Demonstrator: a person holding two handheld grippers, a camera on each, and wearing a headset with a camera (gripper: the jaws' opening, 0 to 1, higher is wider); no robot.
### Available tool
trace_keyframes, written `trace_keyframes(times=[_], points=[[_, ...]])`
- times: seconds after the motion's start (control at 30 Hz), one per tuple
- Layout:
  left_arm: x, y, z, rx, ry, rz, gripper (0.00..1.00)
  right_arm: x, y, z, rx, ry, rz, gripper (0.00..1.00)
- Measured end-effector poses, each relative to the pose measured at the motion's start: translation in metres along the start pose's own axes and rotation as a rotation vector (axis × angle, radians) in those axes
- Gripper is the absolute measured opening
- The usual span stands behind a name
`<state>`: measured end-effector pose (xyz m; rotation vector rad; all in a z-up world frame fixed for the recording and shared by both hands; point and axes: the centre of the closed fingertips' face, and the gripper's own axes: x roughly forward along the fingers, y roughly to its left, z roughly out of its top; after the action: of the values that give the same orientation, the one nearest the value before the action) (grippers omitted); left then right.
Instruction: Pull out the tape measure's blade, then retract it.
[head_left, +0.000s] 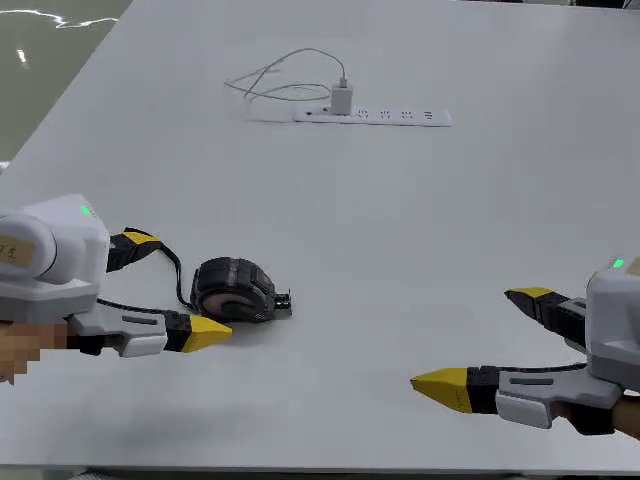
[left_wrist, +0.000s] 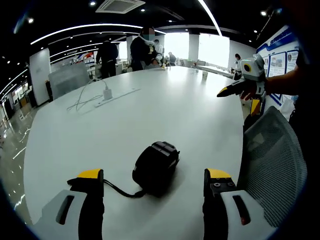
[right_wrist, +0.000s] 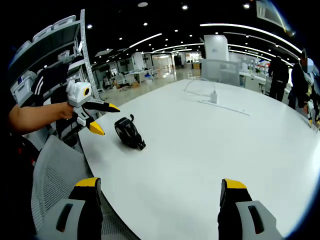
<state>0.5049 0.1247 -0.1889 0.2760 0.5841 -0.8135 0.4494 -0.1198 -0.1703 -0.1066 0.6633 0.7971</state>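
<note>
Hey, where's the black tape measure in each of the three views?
Head view: tape measure lower left on the white table.
Left gripper view: tape measure low centre, between the open jaws.
Right gripper view: tape measure left of centre.
Shared landmark: the white power strip, farther along the table.

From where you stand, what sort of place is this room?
Likely a big open office or lab hall: a long white table with a power strip on it, storage shelves at one side, and people standing farther back.

No legible text: sticker (head_left: 13, 249) on left tongs (head_left: 180, 285) blurred, wall posters (left_wrist: 280, 48) too small.
</note>
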Motion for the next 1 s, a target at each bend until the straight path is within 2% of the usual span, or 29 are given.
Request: trace_keyframes(times=[0.03, 0.07, 0.13, 0.17, 0.2, 0.3, 0.43, 0.5, 0.7, 0.77, 0.87, 1.0], points=[[0.001, -0.001, -0.002, 0.019, 0.014, -0.015, 0.75, 0.0, 0.0, 0.0, -0.001, 0.001, -0.001, 0.98], [0.003, 0.0, -0.002, 0.05, 0.008, -0.025, 0.73, 0.0, 0.0, 0.001, -0.002, 0.0, -0.002, 0.98], [0.006, -0.002, -0.003, 0.066, 0.012, -0.044, 0.71, 0.0, -0.001, 0.001, -0.002, 0.001, -0.002, 0.98], [0.007, -0.007, -0.002, 0.083, 0.004, -0.086, 0.7, 0.001, -0.001, 0.001, -0.003, 0.003, -0.002, 0.98], [0.009, -0.008, -0.002, 0.096, 0.003, -0.094, 0.69, 0.001, -0.001, 0.001, -0.004, 0.004, -0.002, 0.98], [0.013, -0.012, -0.007, 0.151, 0.042, -0.135, 0.68, 0.001, 0.0, 0.0, -0.005, 0.008, -0.001, 0.98], [0.02, -0.011, -0.009, 0.214, 0.074, -0.173, 0.64, 0.002, 0.001, 0.001, -0.004, 0.009, 0.001, 0.98], [0.023, -0.009, -0.01, 0.275, 0.101, -0.2, 0.61, 0.002, 0.002, 0.002, -0.007, 0.012, 0.003, 0.98], [0.031, -0.012, -0.004, 0.307, 0.085, -0.27, 0.58, 0.002, 0.001, 0.004, -0.009, 0.01, 0.001, 0.98], [0.033, -0.015, -0.002, 0.346, 0.078, -0.297, 0.58, 0.001, 0.001, 0.004, -0.014, 0.015, 0.0, 0.98], [0.038, -0.016, -0.003, 0.34, 0.086, -0.319, 0.56, 0.001, 0.0, 0.005, -0.012, 0.016, -0.001, 0.98], [0.043, -0.019, -0.007, 0.349, 0.116, -0.334, 0.51, 0.002, 0.0, 0.005, -0.014, 0.018, -0.001, 0.98]])
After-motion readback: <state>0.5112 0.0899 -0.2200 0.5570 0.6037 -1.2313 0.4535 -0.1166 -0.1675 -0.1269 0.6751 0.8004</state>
